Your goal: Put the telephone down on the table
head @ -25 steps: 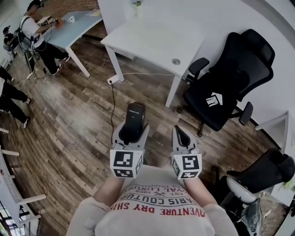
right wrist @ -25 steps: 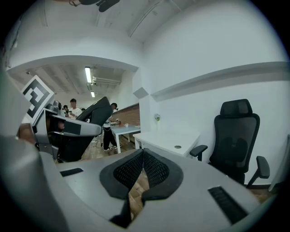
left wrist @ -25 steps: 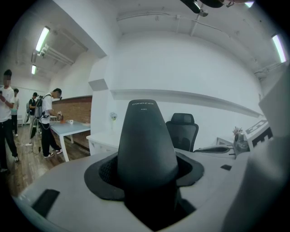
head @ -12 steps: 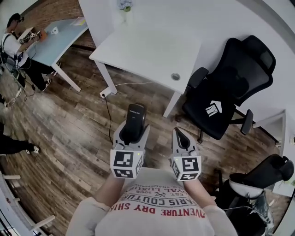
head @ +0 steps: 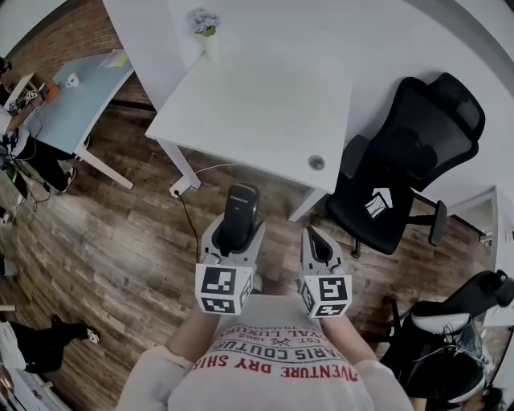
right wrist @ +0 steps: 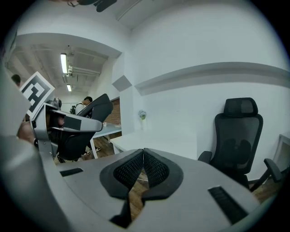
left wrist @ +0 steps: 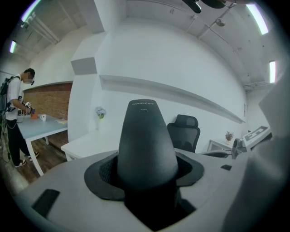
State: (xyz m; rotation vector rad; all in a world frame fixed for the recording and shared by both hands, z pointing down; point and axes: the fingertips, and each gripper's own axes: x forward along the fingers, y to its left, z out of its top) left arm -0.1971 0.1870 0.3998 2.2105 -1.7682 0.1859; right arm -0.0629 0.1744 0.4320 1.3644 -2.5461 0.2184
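Compared with a second ago, the white table [head: 265, 104] has come lower and nearer in the head view, so its near edge now lies just ahead of the two grippers. The black office chair [head: 409, 160] has shifted with it, and the light-blue table [head: 72, 96] at the upper left has slid toward the edge of the frame. The grippers themselves sit where they did, side by side above the wooden floor [head: 120, 241] and short of the table. The left gripper [head: 234, 234] is still clamped on the black telephone [head: 239, 215], which stands upright between its jaws with its upper end sticking out past them, in the air and not on the table. The right gripper [head: 319, 245] is empty, its jaws pressed together at the tips. Only the head view shows the cable [head: 189, 221] running across the floor under the table and a second chair [head: 450, 329] at the lower right. The left gripper view adds a person [left wrist: 18, 118] standing at the light-blue table and shows the small vase of flowers [head: 206, 24] on the white table from the side. The right gripper view shows its ribbed pads [right wrist: 156, 170] meeting, with a sliver of floor visible below them, and the left gripper off to one side.
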